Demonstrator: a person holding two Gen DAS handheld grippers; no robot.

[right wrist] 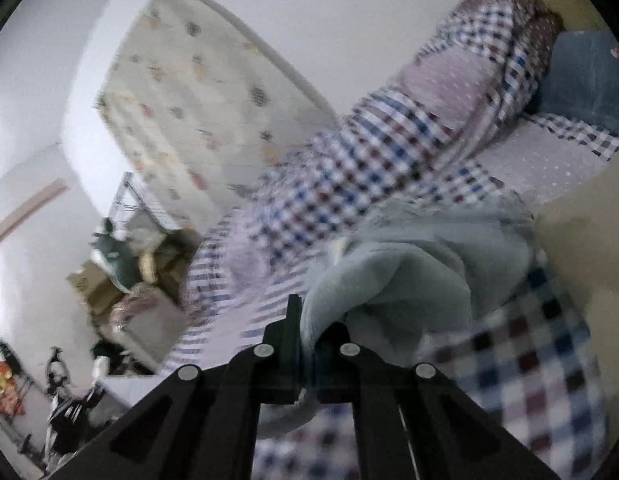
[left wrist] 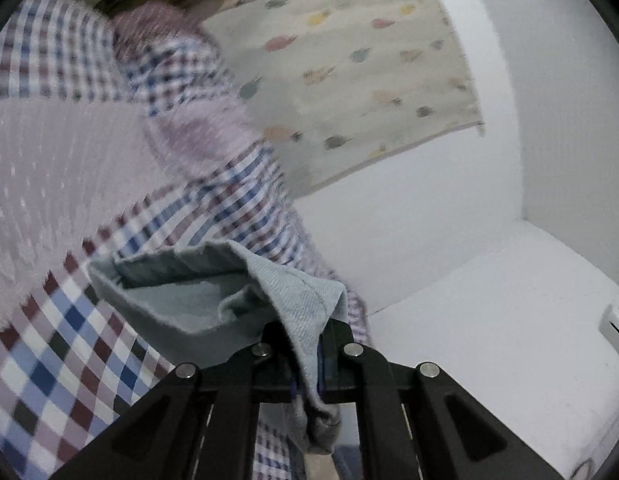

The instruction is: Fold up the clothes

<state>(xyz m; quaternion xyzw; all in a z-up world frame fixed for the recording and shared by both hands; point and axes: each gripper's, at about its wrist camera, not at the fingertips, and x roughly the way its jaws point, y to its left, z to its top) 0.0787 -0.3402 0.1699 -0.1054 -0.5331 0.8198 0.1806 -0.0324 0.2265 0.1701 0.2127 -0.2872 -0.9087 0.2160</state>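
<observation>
A light blue denim garment [left wrist: 197,296] hangs lifted over the checked bedspread [left wrist: 69,352]. My left gripper [left wrist: 307,344] is shut on a hemmed edge of it; the cloth runs between the jaws and droops below. In the right wrist view the same garment [right wrist: 409,272] bunches in folds, and my right gripper [right wrist: 309,344] is shut on another edge of it. The view is blurred and tilted.
A rolled checked and pink dotted quilt [right wrist: 429,92] lies along the bed. A patterned cream curtain [left wrist: 349,64] hangs on the white wall. A blue pillow [right wrist: 581,76] sits at the bed's end. Boxes and clutter [right wrist: 121,280] stand on the floor beside the bed.
</observation>
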